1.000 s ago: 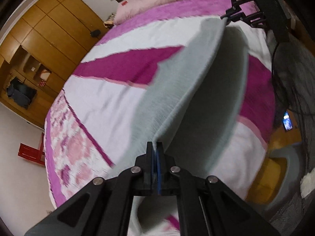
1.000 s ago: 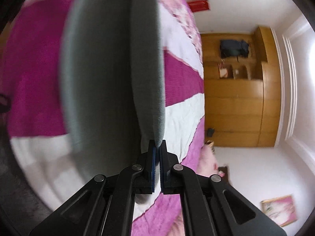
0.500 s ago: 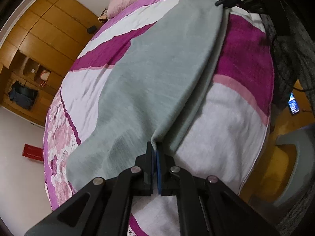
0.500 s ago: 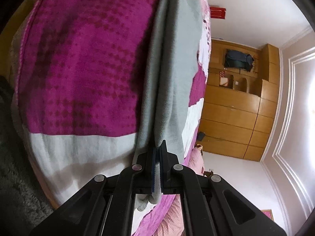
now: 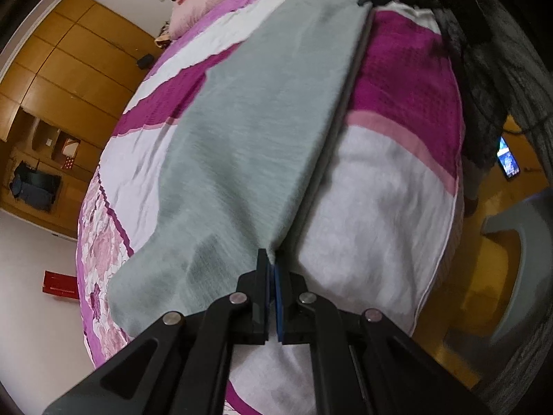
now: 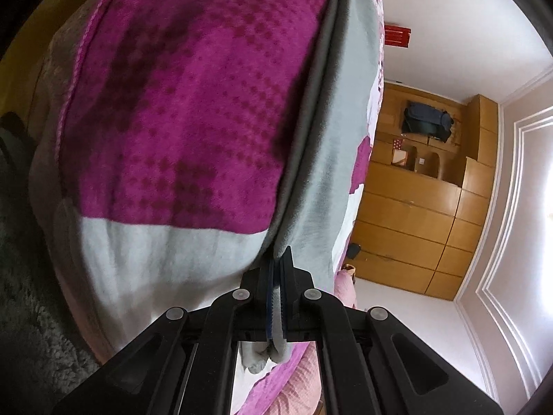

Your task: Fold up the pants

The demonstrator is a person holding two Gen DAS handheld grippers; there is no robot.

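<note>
Left wrist view: left tongs (image 5: pixel 272 269) and right tongs (image 6: pixel 276 266) each pinch one end of the grey pants (image 5: pixel 249 121), holding the near edge taut so they lie flat ahead on the bed (image 5: pixel 380 207).

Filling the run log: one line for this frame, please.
task: fold pants | left tool: shut on pants | right tool: shut on pants | pants: stretched between tools, lying on bed
</note>
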